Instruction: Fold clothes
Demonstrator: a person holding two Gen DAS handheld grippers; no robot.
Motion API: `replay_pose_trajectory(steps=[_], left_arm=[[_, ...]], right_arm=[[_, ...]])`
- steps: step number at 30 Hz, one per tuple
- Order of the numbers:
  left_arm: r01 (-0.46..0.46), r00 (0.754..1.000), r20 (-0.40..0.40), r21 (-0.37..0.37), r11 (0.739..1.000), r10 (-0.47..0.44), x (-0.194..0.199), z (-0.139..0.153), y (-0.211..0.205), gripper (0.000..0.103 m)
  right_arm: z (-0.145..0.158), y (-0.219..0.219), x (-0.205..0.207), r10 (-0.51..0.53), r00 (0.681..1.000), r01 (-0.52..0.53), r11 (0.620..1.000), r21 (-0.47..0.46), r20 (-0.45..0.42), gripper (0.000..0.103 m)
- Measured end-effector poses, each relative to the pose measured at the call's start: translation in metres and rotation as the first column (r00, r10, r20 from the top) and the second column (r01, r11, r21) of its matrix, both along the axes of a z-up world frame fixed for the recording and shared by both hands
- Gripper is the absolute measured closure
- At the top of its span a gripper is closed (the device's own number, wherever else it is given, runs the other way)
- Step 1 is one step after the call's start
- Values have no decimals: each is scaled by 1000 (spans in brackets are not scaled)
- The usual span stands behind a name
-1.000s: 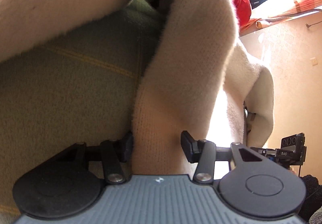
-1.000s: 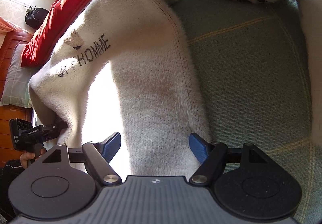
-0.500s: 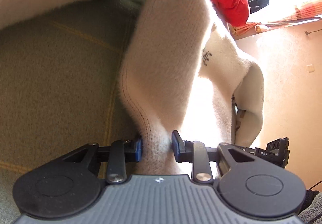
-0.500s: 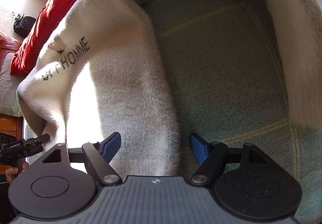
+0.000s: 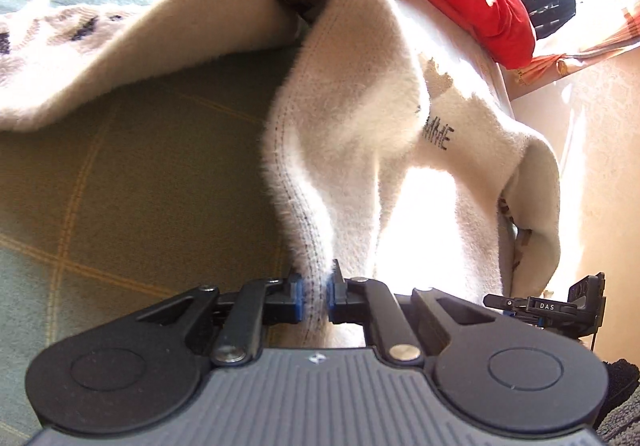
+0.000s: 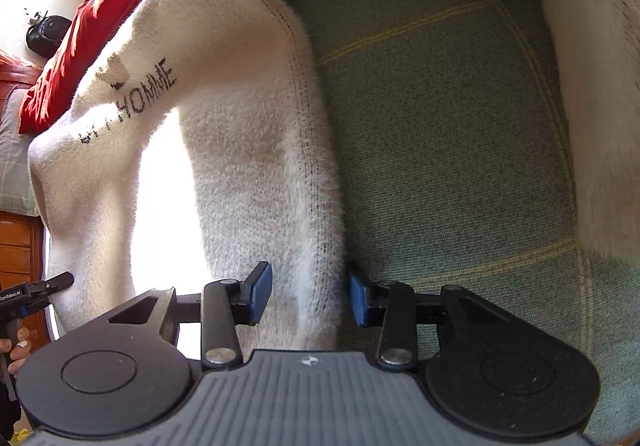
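Two grippers are on one garment, a fuzzy cream sweater (image 5: 352, 113) lifted off the green checked bedspread (image 5: 120, 185). Left gripper (image 5: 316, 296) first: its jaws are clamped tight on the stitched hem, blue pads pinching the fabric from both sides. Over to the right gripper (image 6: 308, 296), where the jaws are closing with the same stitched edge between them (the blue pads look just clear of the knit for now). Black lettering (image 6: 132, 101) ending in "HOMME" shows on the hanging cloth. Behind it, a red pillow (image 6: 80, 45) lies along the bed, sunlight glaring through underneath.
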State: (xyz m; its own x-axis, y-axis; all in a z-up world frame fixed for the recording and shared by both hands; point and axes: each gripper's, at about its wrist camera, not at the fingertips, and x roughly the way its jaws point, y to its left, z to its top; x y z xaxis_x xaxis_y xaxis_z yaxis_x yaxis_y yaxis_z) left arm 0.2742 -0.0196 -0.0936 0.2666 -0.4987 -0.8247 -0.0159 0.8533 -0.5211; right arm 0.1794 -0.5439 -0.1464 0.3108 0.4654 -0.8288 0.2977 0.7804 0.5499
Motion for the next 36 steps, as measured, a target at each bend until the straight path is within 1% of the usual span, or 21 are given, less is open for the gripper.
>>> replay_pose_trajectory(steps=[2,4,5,7,8,10,11,13,15,16,17,18,19,20,21,24,28,31,33,35,36], left_arm=[[-32,999,-11,36,999,32,-4,-3,10,94],[-61,997,-37,18,998,62,-7,-18,16,94],[-65,997,-47,7,998,65,-9,-28,19,91],[-51,996,-67,-8,999,50,-12,-46,8,86],[-53,996,-74,-25,998,51,-8,-52,8,79],[-72,995,-78,-65,995,67,3,-64,9,74],[-81,994,-79,-94,992,74,3,-65,10,64],[-100,993,-81,-162,982,88,2,-69,10,48],[-118,990,-101,-202,972,99,4,-75,5,48],[-125,989,-109,-210,970,103,4,-78,2,52],[-128,988,-116,-203,971,106,3,-80,0,71],[-128,987,-121,-189,973,106,2,-79,-3,86],[-128,987,-119,-169,977,108,1,-76,-7,96],[-124,988,-110,-144,982,109,1,-70,-8,96],[-117,990,-92,-112,987,107,1,-61,-8,96],[-104,994,-46,-46,993,102,0,-33,0,97],[-75,997,-33,20,997,75,3,-10,13,97],[-11,998,-61,105,994,17,10,-15,8,96],[22,997,-78,200,980,-6,13,-22,2,96],[58,998,-28,277,959,-53,8,-15,-7,96],[83,996,5,313,946,-89,5,-9,-13,96]], right_arm=[[-5,-1,-1,-10,1000,10,1000,25,1,49],[-8,1,2,-4,1000,4,1000,25,6,46],[-8,3,3,-4,1000,3,999,32,8,41],[-8,4,7,1,1000,-1,999,49,12,41],[-7,3,8,8,1000,-8,999,52,11,41],[-6,3,11,21,1000,-21,998,60,7,53],[-6,2,12,24,1000,-24,997,70,-2,63],[-7,1,11,16,1000,-15,996,86,-12,65],[-10,0,10,1,1000,0,995,99,-16,65],[-13,1,9,-3,1000,4,995,99,-18,65],[-15,2,10,-7,1000,8,995,97,-20,67],[-16,4,10,-7,1000,9,996,92,-23,75],[-16,6,11,-1,1000,3,996,86,-28,81],[-15,8,12,10,999,-7,997,80,-37,87],[-13,8,12,13,999,-9,997,78,-45,88],[-3,6,14,24,998,-20,997,77,-60,89],[12,1,18,85,993,-82,996,46,-77,90],[14,6,25,162,981,-166,985,-37,-106,89],[12,14,30,222,966,-239,961,-136,-134,82],[20,24,32,278,953,-298,926,-232,-118,73],[27,30,32,310,946,-324,903,-282,-95,73]])
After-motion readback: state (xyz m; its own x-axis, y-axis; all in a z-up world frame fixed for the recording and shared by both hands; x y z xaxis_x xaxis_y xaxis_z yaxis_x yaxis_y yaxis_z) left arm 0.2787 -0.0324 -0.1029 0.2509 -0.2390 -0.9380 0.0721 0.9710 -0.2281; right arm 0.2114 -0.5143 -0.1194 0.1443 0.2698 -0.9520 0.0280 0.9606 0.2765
